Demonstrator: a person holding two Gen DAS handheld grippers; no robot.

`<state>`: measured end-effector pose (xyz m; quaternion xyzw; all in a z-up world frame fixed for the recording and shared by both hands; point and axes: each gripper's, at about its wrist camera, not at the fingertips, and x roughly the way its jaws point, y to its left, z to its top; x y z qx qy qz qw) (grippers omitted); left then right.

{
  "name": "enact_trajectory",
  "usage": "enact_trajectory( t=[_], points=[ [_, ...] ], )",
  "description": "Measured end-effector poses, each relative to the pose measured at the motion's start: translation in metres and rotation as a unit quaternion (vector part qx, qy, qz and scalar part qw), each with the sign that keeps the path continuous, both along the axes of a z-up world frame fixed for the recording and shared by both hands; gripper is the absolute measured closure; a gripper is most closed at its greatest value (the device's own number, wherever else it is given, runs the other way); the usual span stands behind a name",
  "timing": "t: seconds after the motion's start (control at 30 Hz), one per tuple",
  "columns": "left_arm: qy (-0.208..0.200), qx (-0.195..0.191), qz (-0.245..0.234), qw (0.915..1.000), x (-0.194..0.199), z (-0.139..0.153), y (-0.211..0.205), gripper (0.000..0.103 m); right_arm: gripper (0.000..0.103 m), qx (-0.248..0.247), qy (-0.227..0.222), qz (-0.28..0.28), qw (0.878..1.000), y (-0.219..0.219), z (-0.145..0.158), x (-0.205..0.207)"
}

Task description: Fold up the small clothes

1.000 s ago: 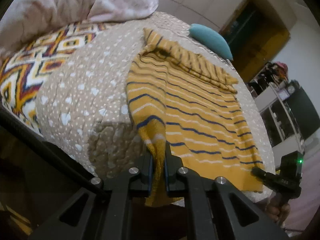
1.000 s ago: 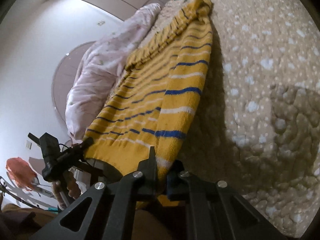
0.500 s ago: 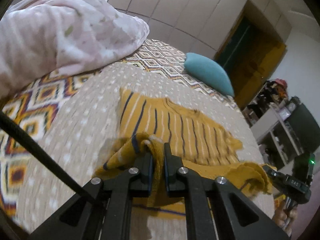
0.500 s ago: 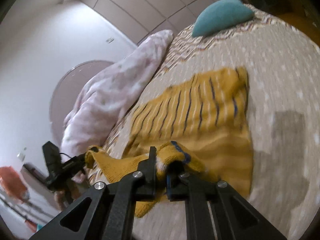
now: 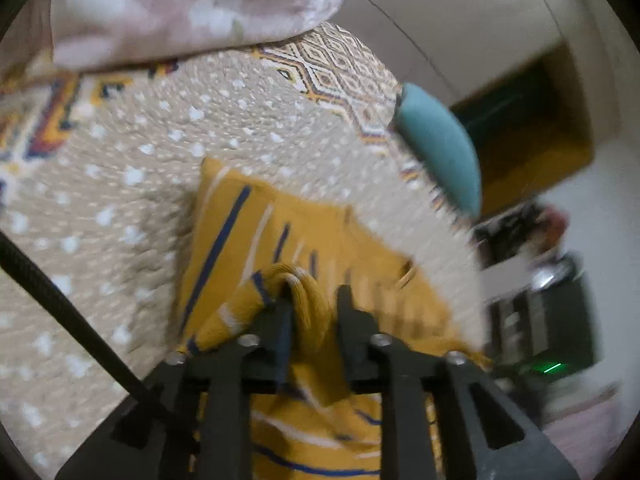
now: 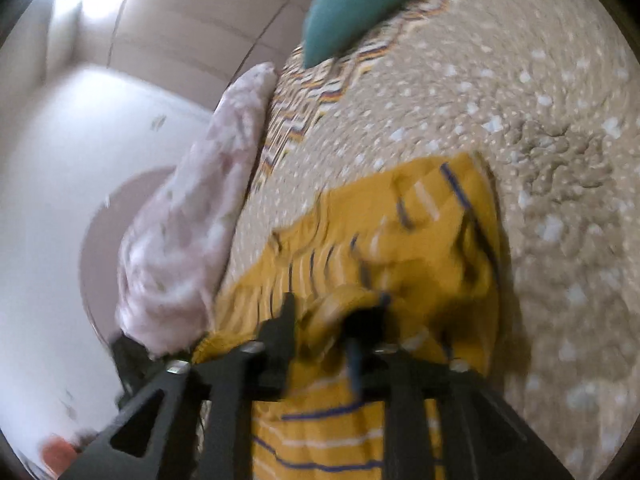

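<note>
Sweater (image 5: 224,248): yellow, striped, folded over on dotted blanket (image 5: 120,184), centre frame.
Left gripper (image 5: 312,304): jaws opening, bunched hem between them.
Right gripper (image 6: 332,312): jaws opening, hem fold between them.

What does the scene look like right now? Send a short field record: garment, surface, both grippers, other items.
garment: yellow striped sweater, lower part brought over the upper part, bunched at the fold
surface: beige dotted blanket on a bed
left gripper: jaws opening, sweater edge between them
right gripper: jaws opening, bunched sweater between them
other items: teal pillow, pink quilt
picture quality: blurred
</note>
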<state>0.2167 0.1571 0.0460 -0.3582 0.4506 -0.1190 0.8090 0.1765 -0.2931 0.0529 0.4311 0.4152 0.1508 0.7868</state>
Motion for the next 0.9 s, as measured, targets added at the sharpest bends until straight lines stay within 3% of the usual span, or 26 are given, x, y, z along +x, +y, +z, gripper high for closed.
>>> enact_trajectory(
  t=[0.07, 0.17, 0.27, 0.37, 0.5, 0.67, 0.77, 0.83, 0.9],
  points=[
    [-0.01, -0.028, 0.029, 0.9991, 0.007, 0.003, 0.011, 0.065, 0.051, 0.054, 0.005, -0.03, 0.998, -0.015, -0.011, 0.013],
    [-0.016, -0.015, 0.051, 0.9985, 0.014, 0.013, 0.02, 0.056, 0.051, 0.065, 0.015, -0.043, 0.997, -0.021, -0.016, 0.026],
    [-0.015, 0.02, 0.043, 0.9988, 0.013, 0.021, 0.021, 0.056, 0.046, 0.018, 0.006, -0.058, 0.998, -0.026, -0.004, 0.031],
    [-0.018, 0.087, 0.024, 0.9957, 0.0, 0.027, 0.016, 0.052, 0.041, -0.015, -0.008, -0.068, 0.998, -0.039, 0.013, 0.023],
    [-0.025, 0.158, -0.009, 0.987, -0.019, 0.022, 0.002, 0.045, 0.041, -0.105, -0.008, -0.029, 0.994, -0.032, 0.027, 0.003],
    [-0.028, 0.223, -0.016, 0.9742, -0.02, 0.015, -0.016, 0.041, 0.041, -0.156, -0.022, 0.016, 0.987, -0.005, 0.031, -0.027],
    [-0.02, 0.289, -0.023, 0.9568, -0.006, 0.007, -0.033, 0.041, 0.041, -0.22, -0.049, 0.047, 0.973, 0.026, 0.039, -0.034],
    [0.001, 0.322, -0.023, 0.9464, 0.006, -0.003, -0.039, 0.041, 0.041, -0.238, -0.064, 0.088, 0.965, 0.047, 0.043, -0.033],
    [0.019, 0.319, -0.018, 0.9475, 0.017, -0.013, -0.036, 0.041, 0.041, -0.237, -0.062, 0.114, 0.963, 0.064, 0.039, -0.021]
  ],
)
